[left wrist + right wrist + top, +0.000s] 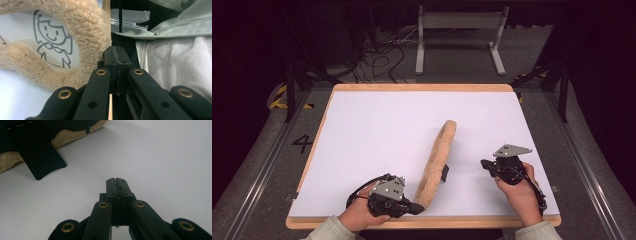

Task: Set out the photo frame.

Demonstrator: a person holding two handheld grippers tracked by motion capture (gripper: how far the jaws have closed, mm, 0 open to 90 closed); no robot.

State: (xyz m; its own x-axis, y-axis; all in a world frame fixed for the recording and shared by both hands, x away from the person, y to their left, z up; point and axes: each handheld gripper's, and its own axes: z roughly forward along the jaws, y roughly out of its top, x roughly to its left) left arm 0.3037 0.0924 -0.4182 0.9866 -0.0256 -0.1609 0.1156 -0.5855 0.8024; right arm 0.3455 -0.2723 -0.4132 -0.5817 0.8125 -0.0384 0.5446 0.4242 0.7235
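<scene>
The fleece-edged picture frame point(437, 162) stands on its edge on the counter point(362, 135), its near end touching the tip of the left tool point(418, 208), whose jaws are pressed together and grip nothing. The right tool point(484, 163), also closed and empty, rests well apart, with the frame's black stand point(40, 157) ahead to its left.

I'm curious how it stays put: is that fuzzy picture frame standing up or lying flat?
Standing on edge. The frame rises from the table, and a black stand props its back.
</scene>
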